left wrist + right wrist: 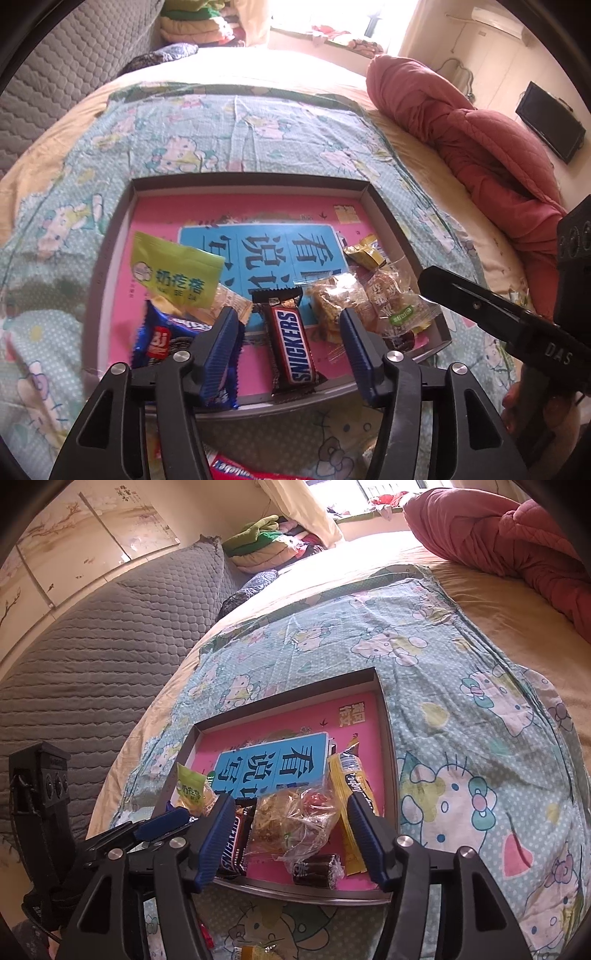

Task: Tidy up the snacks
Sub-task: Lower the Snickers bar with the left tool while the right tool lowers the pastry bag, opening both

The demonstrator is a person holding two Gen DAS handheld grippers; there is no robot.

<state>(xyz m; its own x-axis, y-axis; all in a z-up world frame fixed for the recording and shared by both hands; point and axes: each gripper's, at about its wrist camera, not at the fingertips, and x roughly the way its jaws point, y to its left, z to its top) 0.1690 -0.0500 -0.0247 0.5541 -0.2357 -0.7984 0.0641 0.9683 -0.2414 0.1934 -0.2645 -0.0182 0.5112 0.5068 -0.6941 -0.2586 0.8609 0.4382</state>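
Left gripper [290, 347] is standing with jaws apart over the near edge of a shallow box lid [384, 206] that is lying on a cartoon-print cloth [229, 133] spread over a bed. Nothing is being pinched: a Snickers bar [291, 347] is lying in the gap between the blue pads, flat on the pink floor of the lid, with clear space on both sides.

Just beyond the left pad, a blue cookie pack [162, 339] is sitting partly under it, and a green pouch [177, 271] is resting farther out on that side. Beyond the right pad, a cluster of clear-wrapped pastries [373, 302] is lying against the lid's right wall, with a small gold-wrapped piece [364, 251] farther ahead. Below the fingers, outside the lid, a red wrapper [236, 470] is showing on the cloth.

Right gripper [290, 834] is also standing apart and holding nothing. Between its pads, on the lid floor [362, 709], the clear-wrapped pastries are lying; a small dark wrapped roll [317, 869] is sitting nearest the tool. A yellow stick pack [351, 812] is lying just inside the right pad, contact unclear. The Snickers bar is showing at the left pad, partly hidden.

A red quilt [480, 136] is piled on the bed, well off to the right.
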